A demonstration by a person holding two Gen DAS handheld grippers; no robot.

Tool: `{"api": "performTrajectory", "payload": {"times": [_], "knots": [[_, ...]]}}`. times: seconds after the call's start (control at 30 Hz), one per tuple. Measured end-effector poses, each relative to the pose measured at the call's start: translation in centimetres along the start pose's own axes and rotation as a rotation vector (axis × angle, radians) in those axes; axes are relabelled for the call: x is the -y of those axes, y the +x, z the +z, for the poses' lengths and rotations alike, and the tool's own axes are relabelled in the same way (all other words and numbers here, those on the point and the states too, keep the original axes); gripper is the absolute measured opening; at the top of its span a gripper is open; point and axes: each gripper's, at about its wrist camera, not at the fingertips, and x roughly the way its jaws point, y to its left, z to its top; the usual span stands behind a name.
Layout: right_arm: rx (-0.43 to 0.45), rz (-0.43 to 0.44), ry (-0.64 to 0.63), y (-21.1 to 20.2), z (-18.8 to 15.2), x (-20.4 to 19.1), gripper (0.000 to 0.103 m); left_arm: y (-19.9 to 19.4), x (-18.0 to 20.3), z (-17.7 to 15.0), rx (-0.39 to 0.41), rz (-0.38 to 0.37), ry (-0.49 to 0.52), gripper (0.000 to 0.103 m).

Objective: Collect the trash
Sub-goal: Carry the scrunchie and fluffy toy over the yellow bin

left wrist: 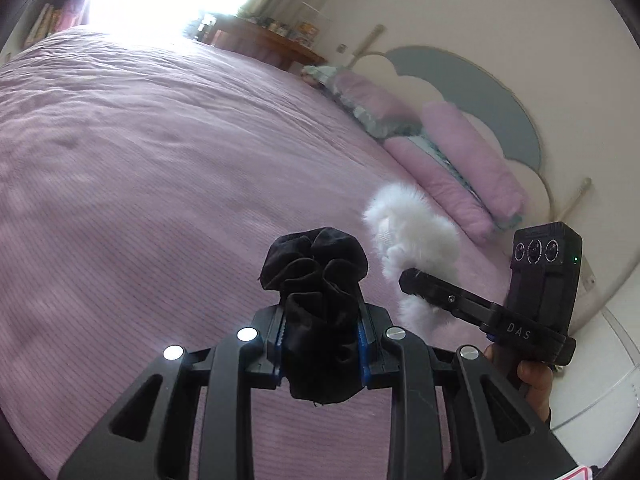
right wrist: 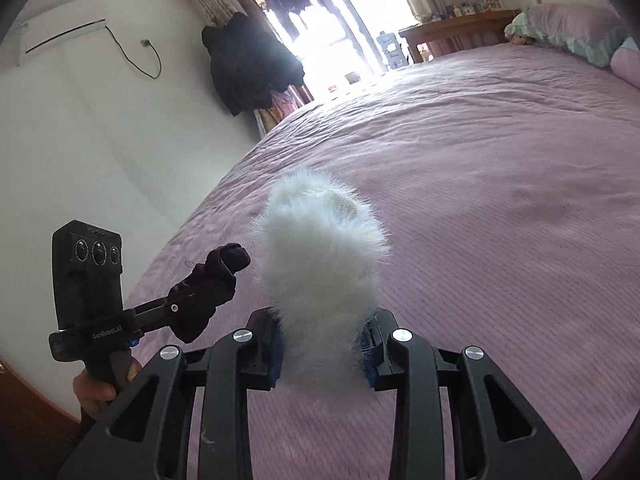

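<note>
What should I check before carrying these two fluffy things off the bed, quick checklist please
1. Left gripper shut on the black scrunchie: ok, jaws pinch its lower half.
2. Right gripper shut on the white furry piece: ok, fur bulges above the jaws.
3. Both items lifted clear of the purple bedspread: ok, as far as both views show.
4. Grippers apart from each other: ok, side by side with a gap.
5. Trash bin or bag in sight: not ok, none in either view.
6. Other trash on the bed: cannot tell, only part of it shows.
</note>
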Motion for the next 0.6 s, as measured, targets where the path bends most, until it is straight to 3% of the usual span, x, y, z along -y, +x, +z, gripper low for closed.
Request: {"api": "performTrajectory", "payload": {"times": [0.17, 0.43, 0.6], "knots": [[0.077, -0.100, 0.014, -9.0, -6.0, 0.7, 0.030, 3.0, 7.2, -5.1, -0.140, -0.168, 0.052, 0.027], [0.146, -0.298, 0.074, -19.2, -14.1, 2.8, 0.030, 7.9, 16.6, -12.1, -0.304, -0.250, 0.172, 0.027], [0.147, -0.438, 0.164, -23.2, -19.5, 4.9, 0.030, 11.4, 21.0, -16.5, -0.433, -0.298, 0.217, 0.027]]}}
